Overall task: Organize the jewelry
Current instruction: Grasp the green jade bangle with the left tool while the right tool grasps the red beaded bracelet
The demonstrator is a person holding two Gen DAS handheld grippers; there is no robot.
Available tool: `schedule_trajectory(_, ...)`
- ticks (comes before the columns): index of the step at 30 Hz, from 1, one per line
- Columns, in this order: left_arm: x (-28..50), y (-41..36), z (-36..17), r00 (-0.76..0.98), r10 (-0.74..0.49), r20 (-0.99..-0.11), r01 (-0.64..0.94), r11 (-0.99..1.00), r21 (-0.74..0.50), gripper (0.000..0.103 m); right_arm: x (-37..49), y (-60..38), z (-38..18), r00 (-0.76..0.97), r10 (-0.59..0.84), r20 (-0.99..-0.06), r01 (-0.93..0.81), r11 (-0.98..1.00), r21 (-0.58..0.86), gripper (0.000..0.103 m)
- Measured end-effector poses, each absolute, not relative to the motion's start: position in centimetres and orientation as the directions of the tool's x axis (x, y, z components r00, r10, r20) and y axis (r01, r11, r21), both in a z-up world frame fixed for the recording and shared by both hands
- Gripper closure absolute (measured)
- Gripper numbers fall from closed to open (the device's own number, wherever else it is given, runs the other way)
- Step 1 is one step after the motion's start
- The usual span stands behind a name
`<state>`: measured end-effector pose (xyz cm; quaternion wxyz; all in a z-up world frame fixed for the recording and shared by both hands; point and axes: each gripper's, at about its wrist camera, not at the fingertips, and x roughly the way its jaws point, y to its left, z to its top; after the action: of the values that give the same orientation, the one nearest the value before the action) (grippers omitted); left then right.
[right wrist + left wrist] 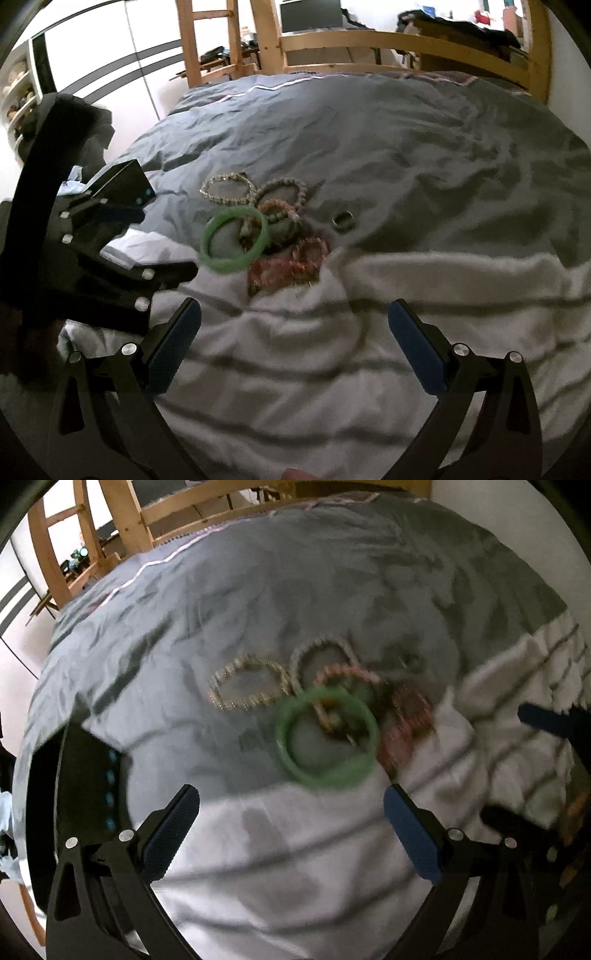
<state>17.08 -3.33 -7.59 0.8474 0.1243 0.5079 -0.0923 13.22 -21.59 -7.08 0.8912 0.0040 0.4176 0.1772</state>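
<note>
One green bangle, about four beaded bracelets, one ring on bed; no writing readable. Left gripper and right gripper fingers apart, empty.

Left wrist camera is looking steeply down along its own spread fingers at the bed cover, sitting close, with the green bangle filling the frame's centre and the picture smeared by blur. Right wrist camera is looking forward at a shallower tilt from slightly farther back, catching the wooden bed frame along the top edge. Both views are sharing the bangle, the beaded bracelets around it and the cover; the right view is also showing the left gripper at middle left.
</note>
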Motion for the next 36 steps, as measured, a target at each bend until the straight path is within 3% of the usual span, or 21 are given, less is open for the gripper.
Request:
schedule_trajectory(9, 23.8, -3.1, -9.7, 0.479, -0.065, -0.875, 0.285, 0.955, 0.085, 0.006, 16.8, -20.1, -9.4, 0.597, 0.352, -0.721, -0.32, 0.929, 0.188, 0.003)
schedule_trajectory(14, 25.5, -2.6, -11.7, 0.43, -0.061, -0.901, 0.281, 0.957, 0.069, 0.025, 18.3, -19.4, -10.3, 0.615, 0.351, -0.706, -0.325, 0.929, 0.179, 0.003)
schedule_trajectory(18, 26.3, -1.7, -11.9, 0.397, -0.086, -0.914, 0.252, 0.968, 0.019, 0.03, 18.9, -18.1, -12.1, 0.591, 0.289, -0.753, -0.324, 0.94, 0.106, 0.003)
schedule_trajectory(20, 26.4, -1.4, -11.9, 0.39, -0.085, -0.917, 0.244, 0.97, 0.014, 0.037, 19.1, -17.6, -12.9, 0.579, 0.256, -0.774, -0.325, 0.943, 0.069, 0.003)
schedule_trajectory(26, 27.2, 0.6, -11.1, 0.376, -0.124, -0.918, 0.163, 0.984, -0.066, 0.079, 19.5, -17.8, -13.5, 0.555, 0.254, -0.792, -0.32, 0.944, 0.078, 0.003)
schedule_trajectory(28, 27.3, 1.2, -10.8, 0.374, -0.145, -0.916, 0.14, 0.985, -0.099, 0.087, 19.1, -17.8, -13.3, 0.559, 0.26, -0.787, -0.331, 0.94, 0.075, 0.003)
schedule_trajectory(29, 27.4, 1.4, -10.7, 0.373, -0.154, -0.915, 0.133, 0.985, -0.111, 0.089, 18.9, -17.9, -13.2, 0.564, 0.266, -0.782, -0.337, 0.938, 0.076, 0.007)
schedule_trajectory(31, 27.5, 1.6, -10.5, 0.376, -0.162, -0.912, 0.129, 0.984, -0.122, 0.092, 18.3, -18.1, -12.6, 0.588, 0.274, -0.761, -0.337, 0.938, 0.077, 0.03)
schedule_trajectory(33, 27.3, 1.6, -10.2, 0.386, -0.156, -0.909, 0.129, 0.985, -0.114, 0.093, 18.2, -18.6, -11.9, 0.621, 0.252, -0.742, -0.31, 0.949, 0.063, 0.067)
schedule_trajectory(36, 26.8, 1.3, -9.4, 0.403, -0.16, -0.901, 0.135, 0.984, -0.114, 0.095, 18.7, -20.2, -11.3, 0.637, 0.279, -0.718, -0.27, 0.954, 0.131, 0.083)
